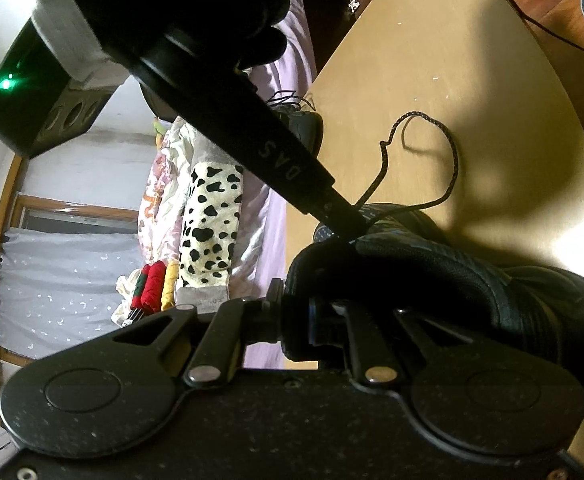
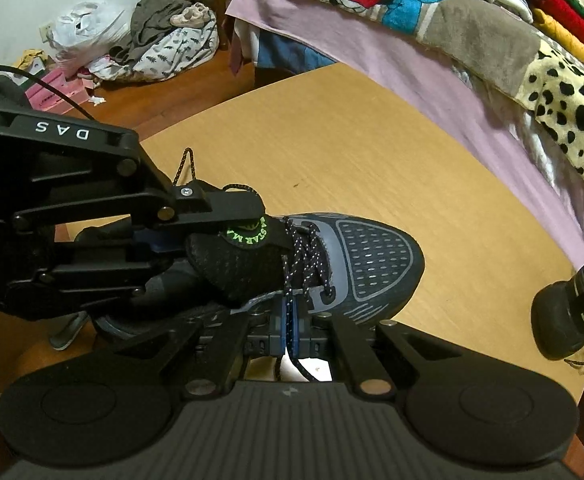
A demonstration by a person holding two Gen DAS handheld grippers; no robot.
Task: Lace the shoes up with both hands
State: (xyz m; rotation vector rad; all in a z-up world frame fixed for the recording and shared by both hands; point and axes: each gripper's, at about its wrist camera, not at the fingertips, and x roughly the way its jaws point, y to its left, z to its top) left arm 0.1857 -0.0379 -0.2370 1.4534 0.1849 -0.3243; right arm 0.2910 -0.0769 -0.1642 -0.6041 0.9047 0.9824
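In the left wrist view, the left claw (image 1: 324,322) is clenched on the heel collar of the dark sneaker (image 1: 432,264) on the wooden surface (image 1: 432,60); one lace loop (image 1: 432,148) lies slack.

In the right wrist view, the right claw (image 2: 289,322) is clenched on one lace strand (image 2: 289,308). Pulling hard could drag the sneaker loose. Two shoes: this one and a second shoe (image 2: 572,304) at the edge.
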